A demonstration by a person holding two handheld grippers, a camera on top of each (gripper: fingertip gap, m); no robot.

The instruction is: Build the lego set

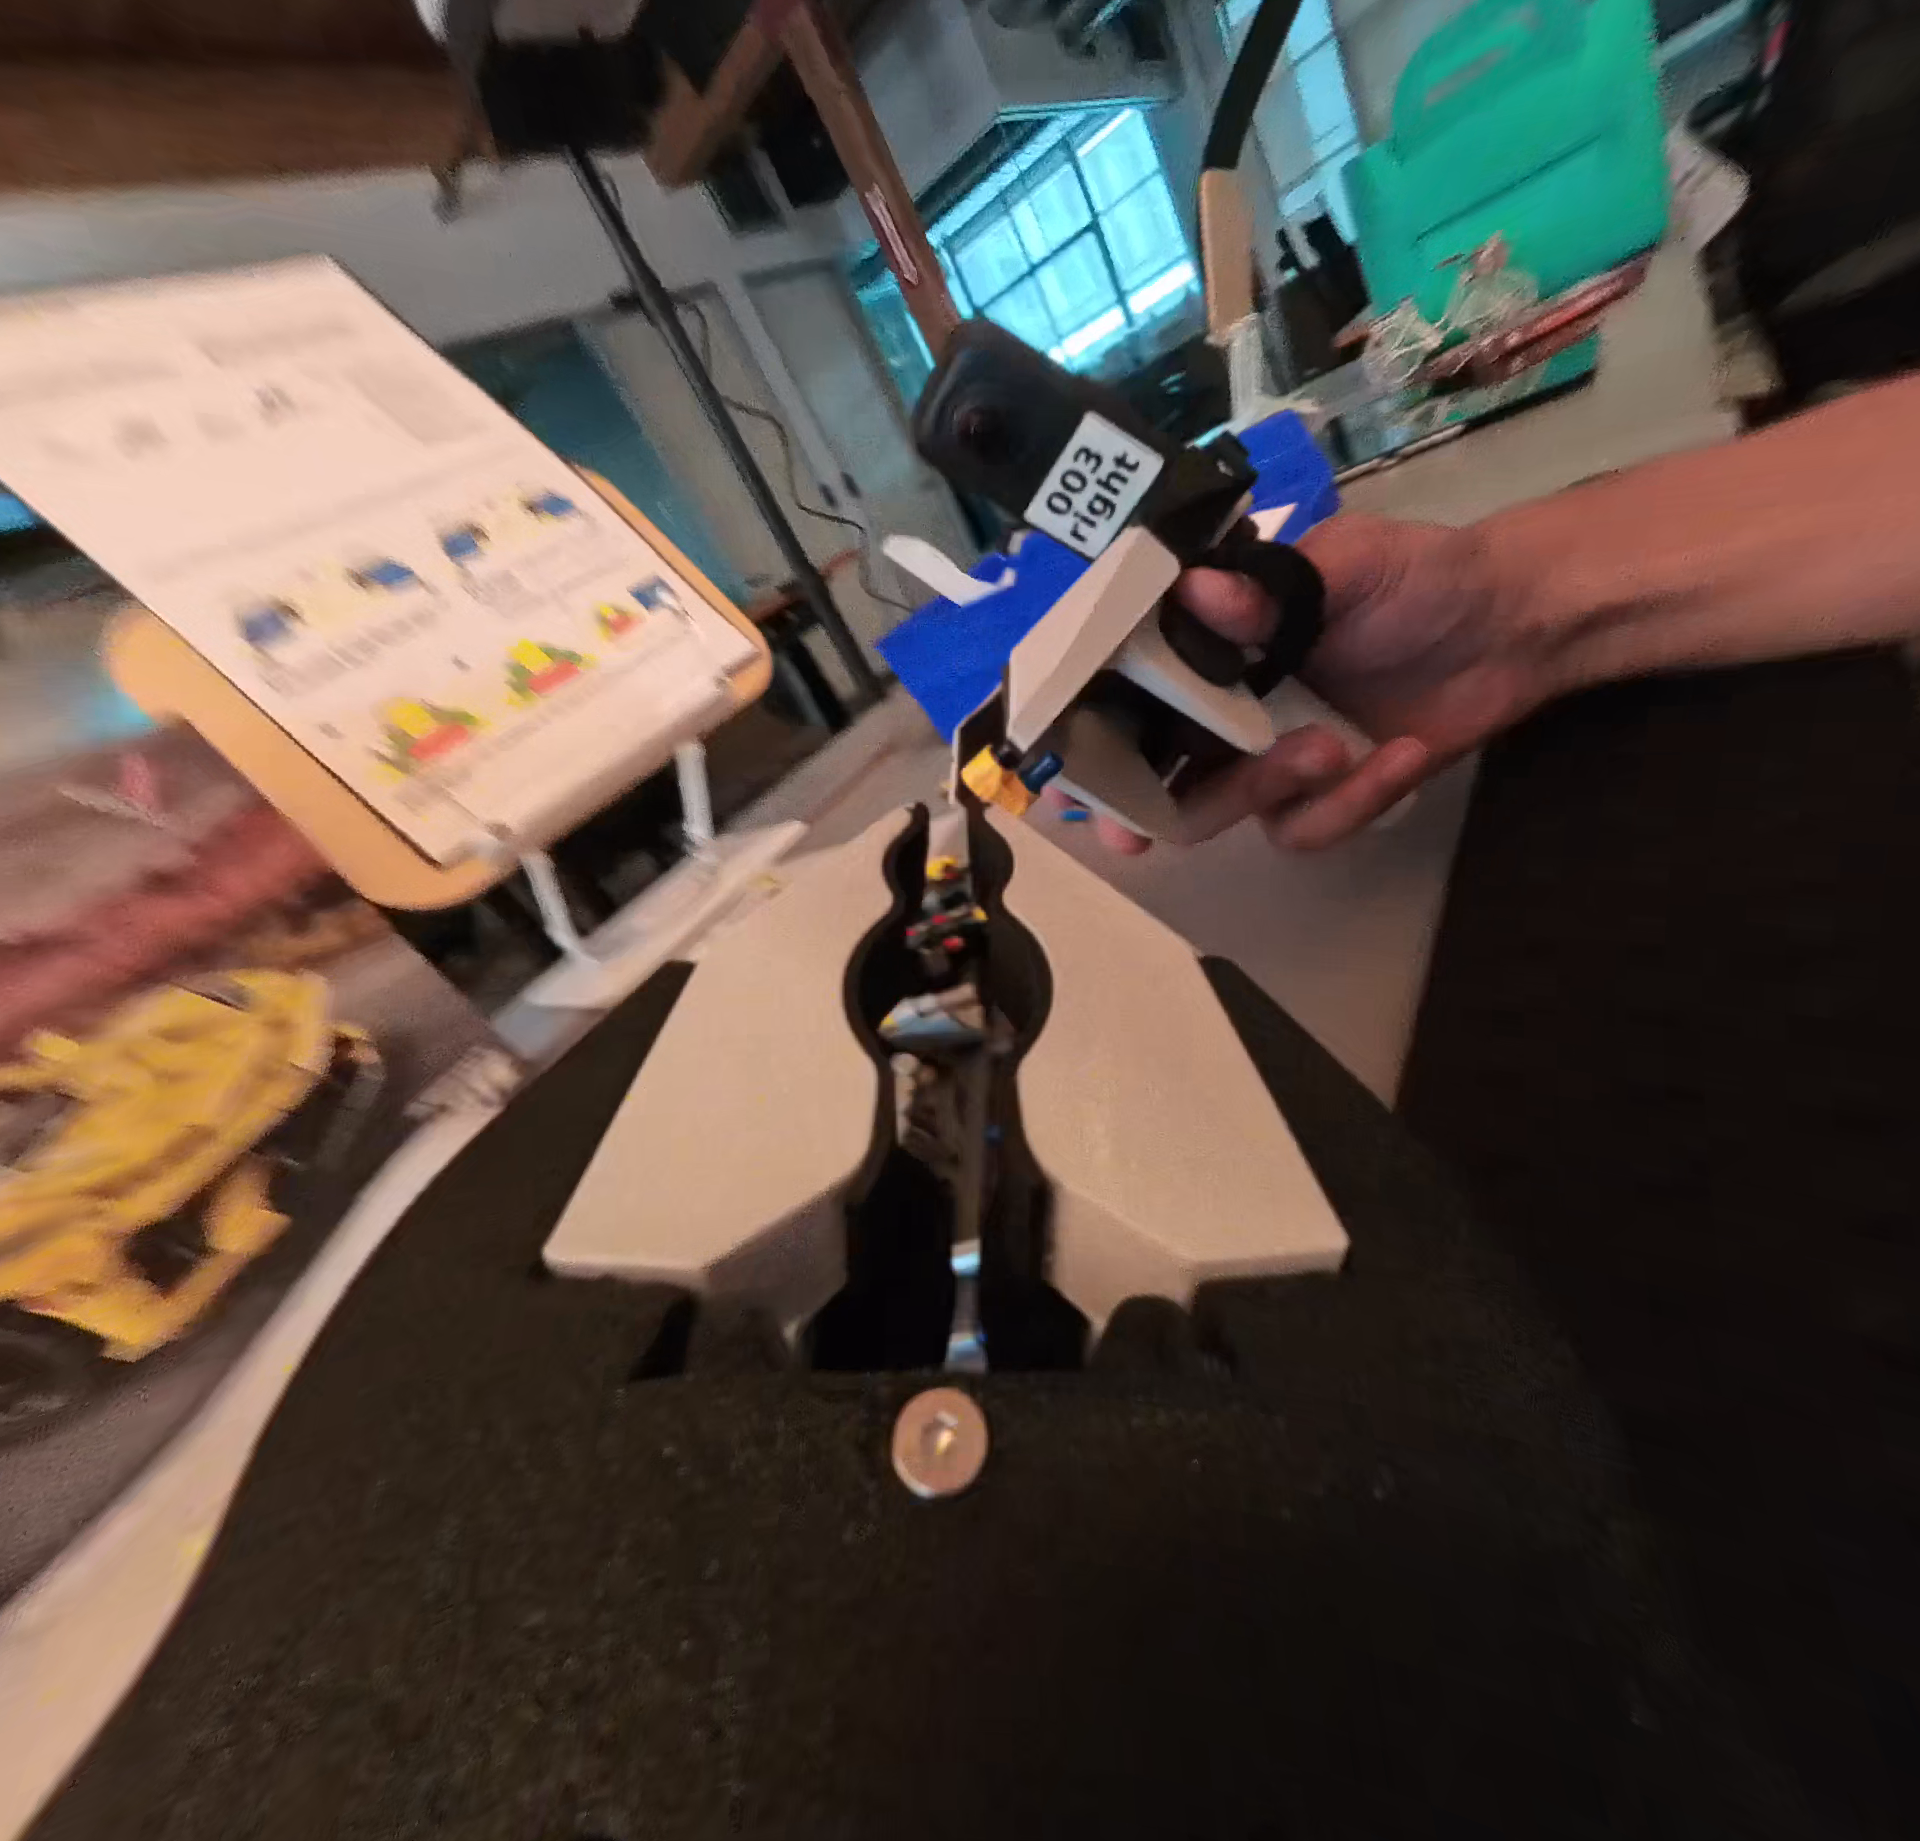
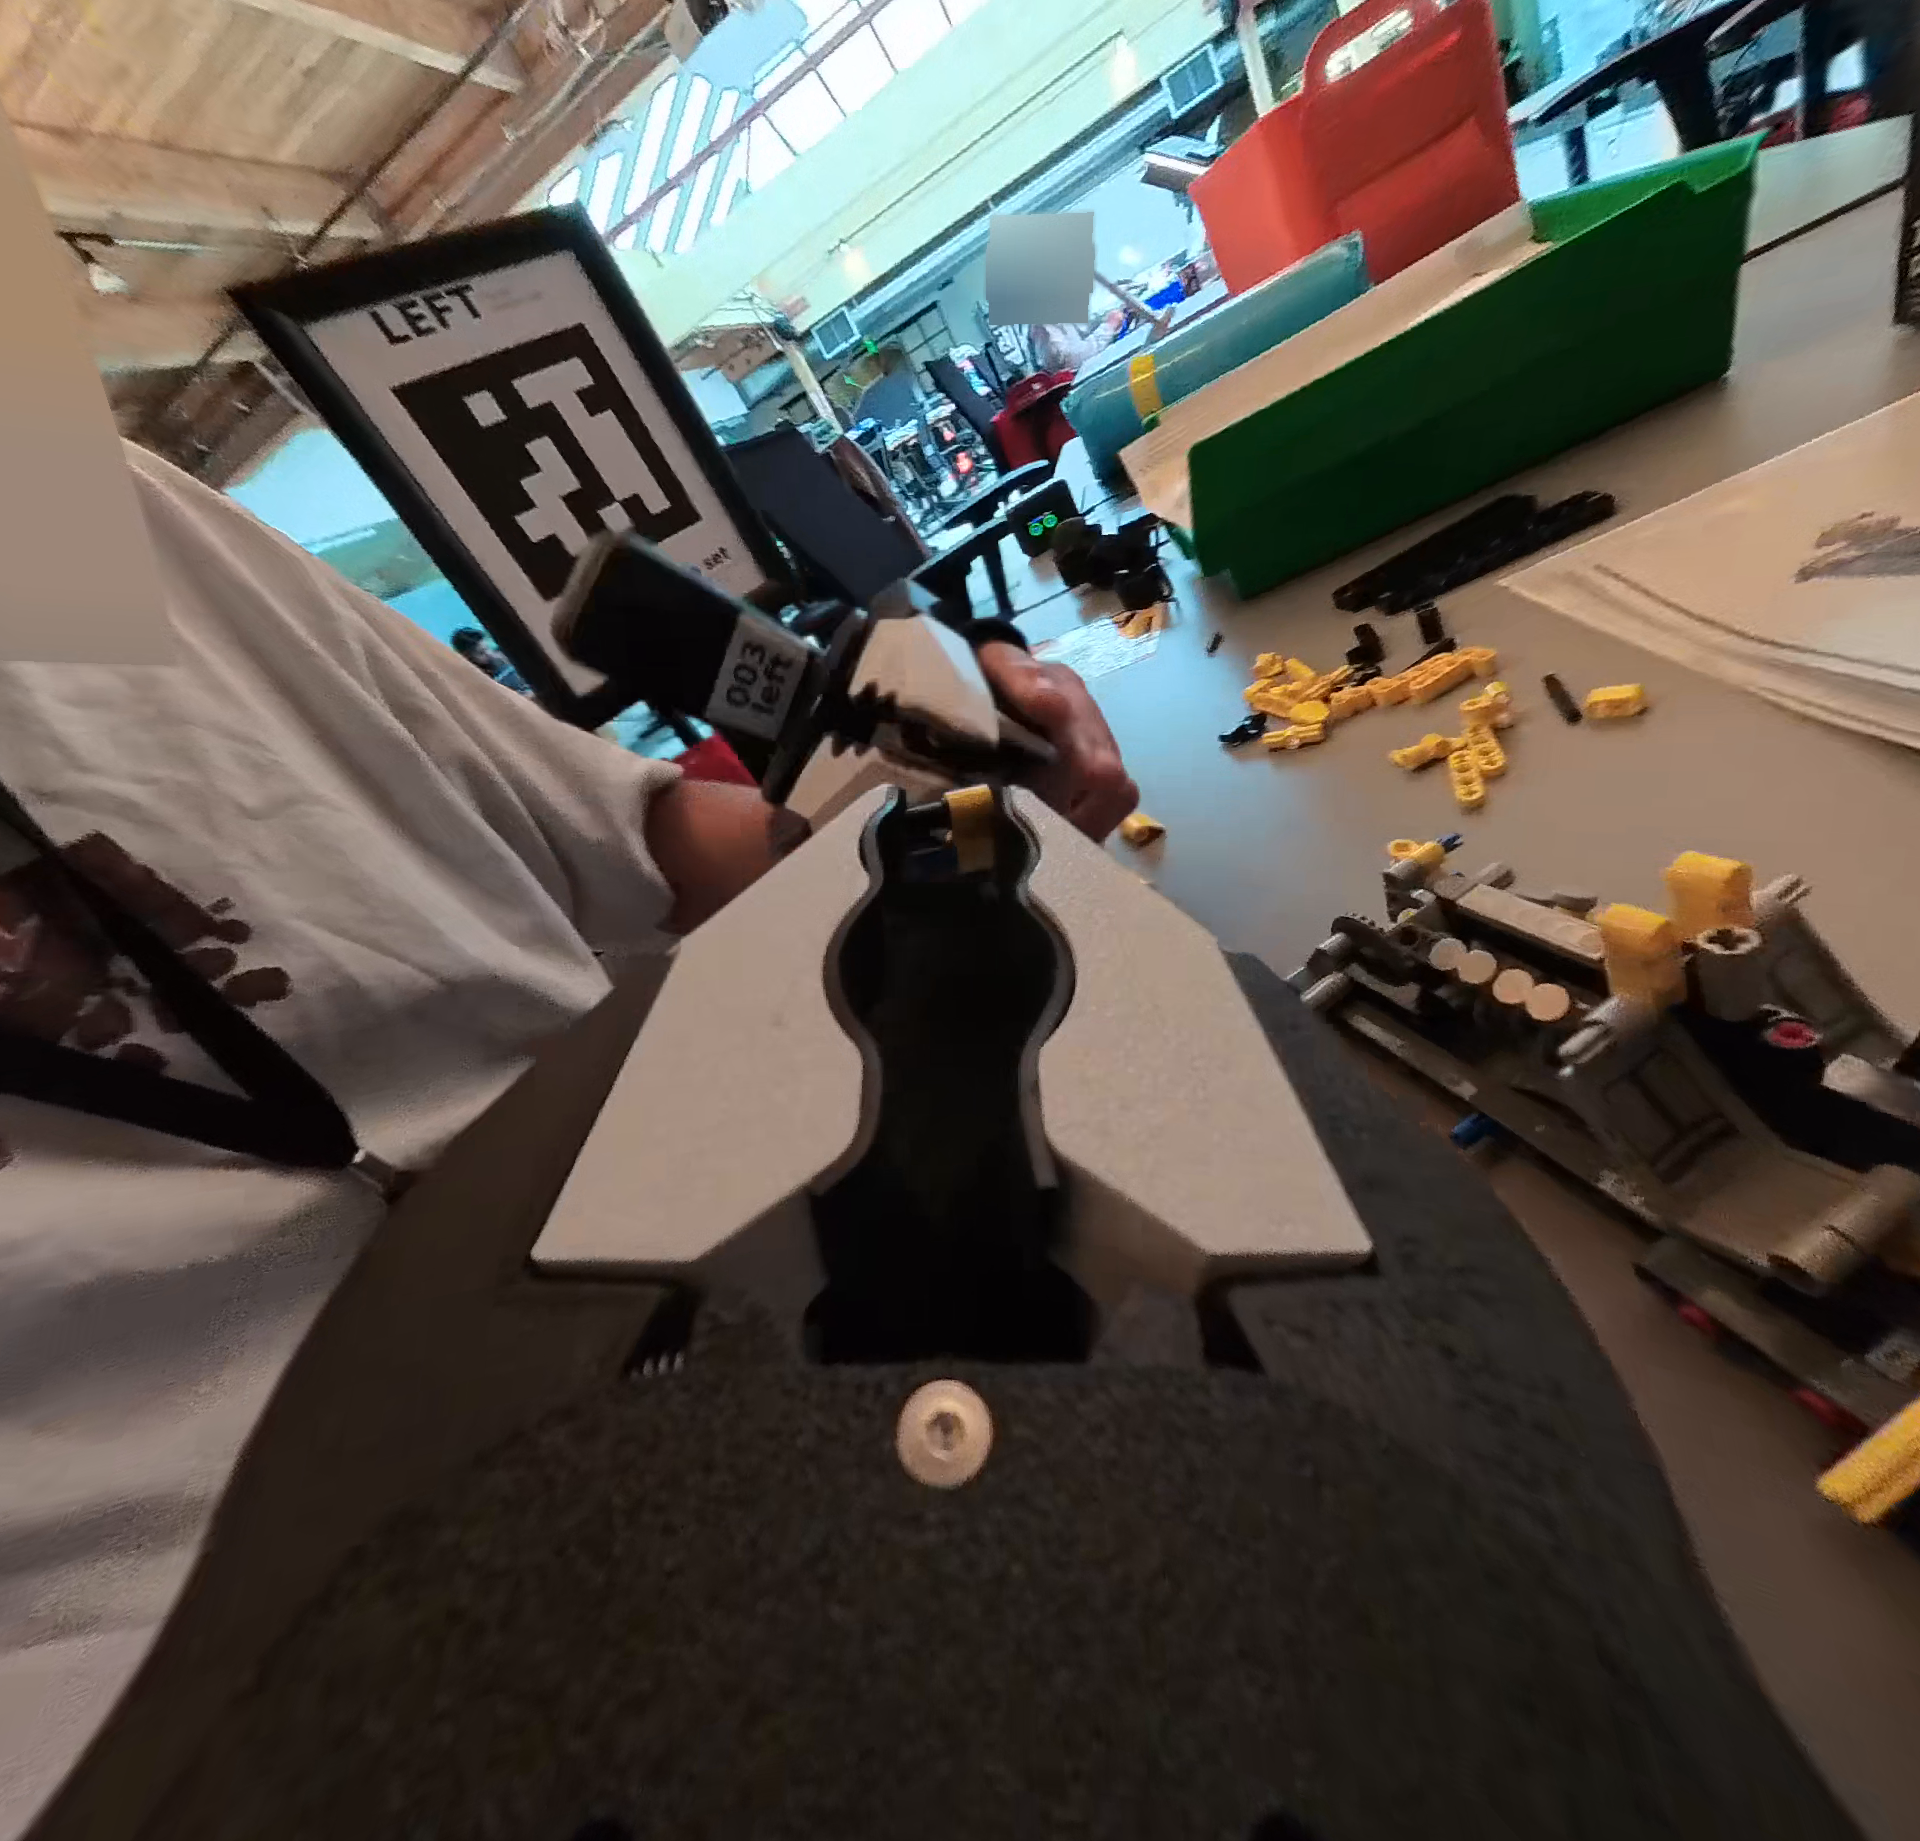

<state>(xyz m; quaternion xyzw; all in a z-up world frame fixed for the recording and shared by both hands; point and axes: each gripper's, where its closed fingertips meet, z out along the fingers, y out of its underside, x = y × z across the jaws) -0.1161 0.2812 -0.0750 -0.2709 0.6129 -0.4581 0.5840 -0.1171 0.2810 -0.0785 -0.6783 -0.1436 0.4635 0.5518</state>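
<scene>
My right gripper (image 2: 945, 825) is shut on a small yellow Lego connector (image 2: 971, 825) with a blue pin and a black bit on it. It holds this in the air. In the left wrist view the right gripper (image 1: 1003, 778) and the connector (image 1: 987, 775) sit just beyond my left gripper (image 1: 951, 841). The left fingers are close together around a thin black piece (image 1: 975, 960) that runs lengthwise between them and reaches up toward the connector. The left gripper also shows in the right wrist view (image 2: 1039, 752), right above the connector. A partly built grey Lego chassis (image 2: 1558, 1012) lies on the table at the right.
Loose yellow pieces (image 2: 1382, 695) and black beams (image 2: 1475, 544) lie on the table before a green bin (image 2: 1455, 420) and a red bin (image 2: 1371, 129). An instruction sheet on a stand (image 1: 364, 544) and the set's box (image 1: 156, 1116) stand left. A framed marker board (image 2: 520, 420) stands behind.
</scene>
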